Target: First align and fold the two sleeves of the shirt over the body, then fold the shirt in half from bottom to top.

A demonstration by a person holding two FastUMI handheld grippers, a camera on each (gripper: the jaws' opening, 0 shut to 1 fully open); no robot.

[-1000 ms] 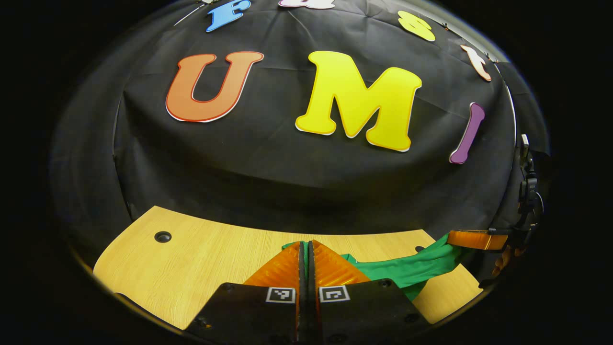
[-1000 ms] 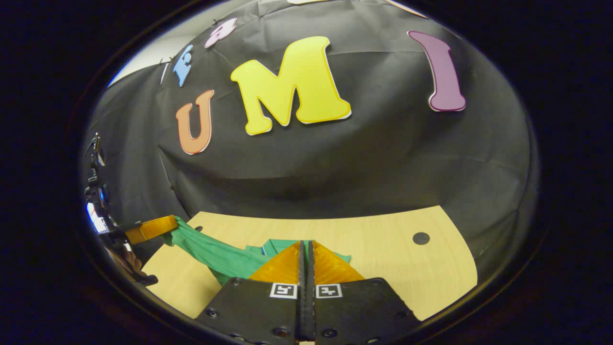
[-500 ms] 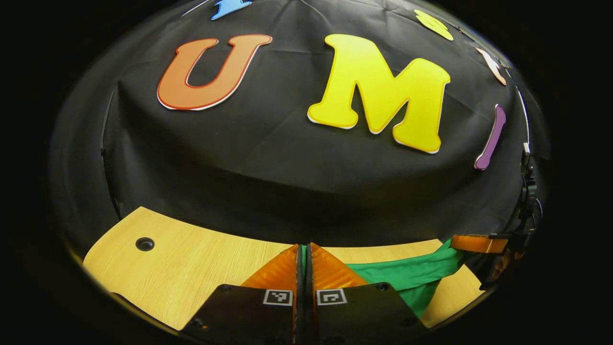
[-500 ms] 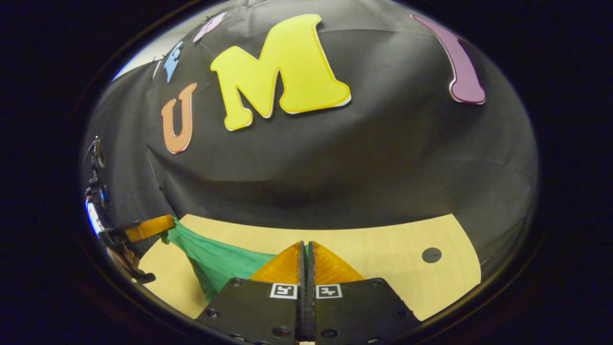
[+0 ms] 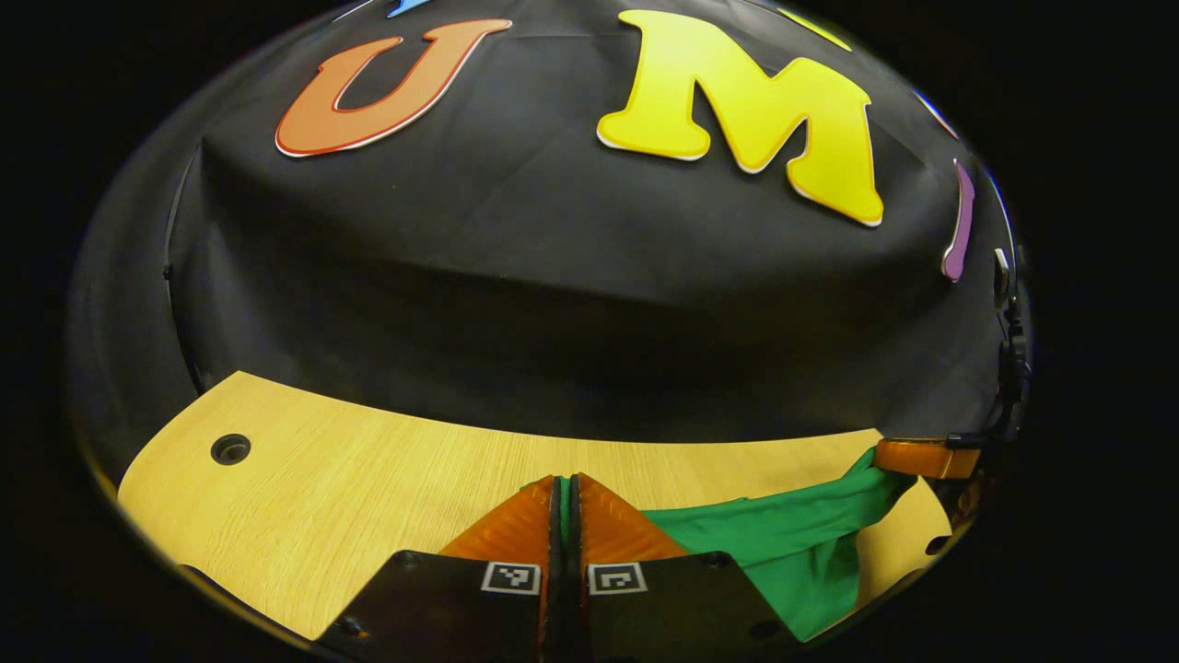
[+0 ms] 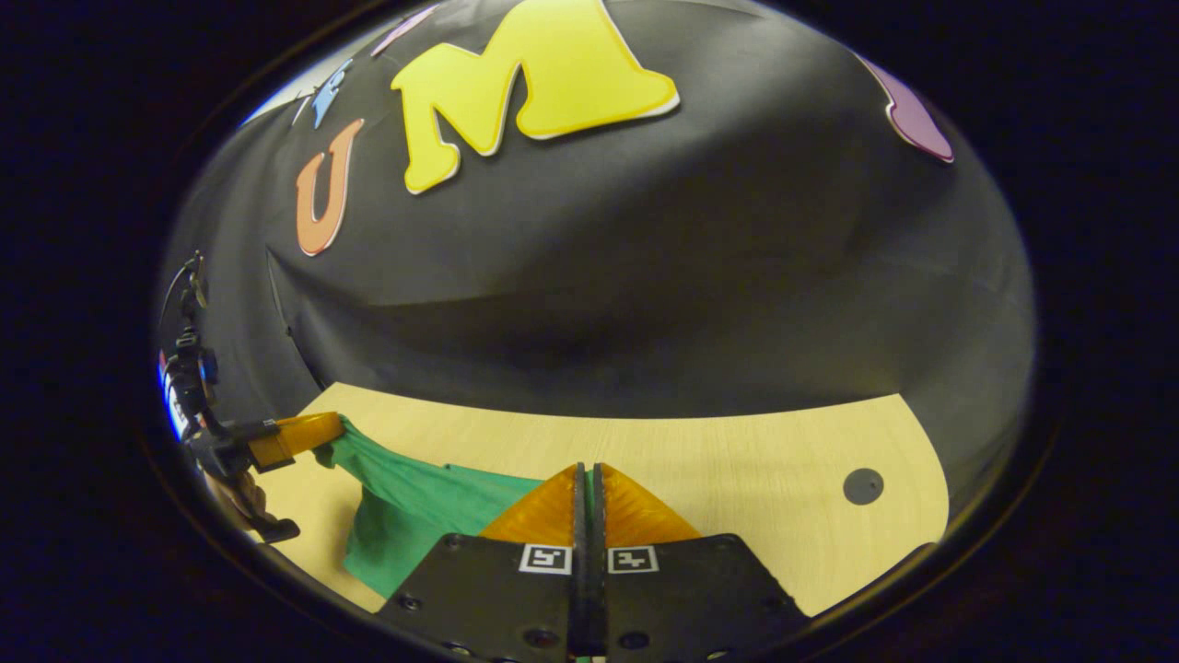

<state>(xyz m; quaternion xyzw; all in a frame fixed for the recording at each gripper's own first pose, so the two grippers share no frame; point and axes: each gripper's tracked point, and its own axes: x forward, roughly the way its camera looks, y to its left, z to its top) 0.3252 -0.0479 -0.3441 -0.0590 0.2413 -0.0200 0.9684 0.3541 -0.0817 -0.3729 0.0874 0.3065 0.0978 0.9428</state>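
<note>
Holding green shirt (image 5: 774, 534) stretched above tabletop (image 5: 350, 479) toward 3 o'clock in left gripper view, left gripper (image 5: 564, 488) and right gripper (image 6: 586, 479) jaws each clenched on its cloth; final fold seemingly underway, unfinished.

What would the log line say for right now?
left gripper: shut on green shirt | right gripper: shut on green shirt | shirt edge stretched between both, lifted above wooden table | step: bottom-to-top fold
</note>
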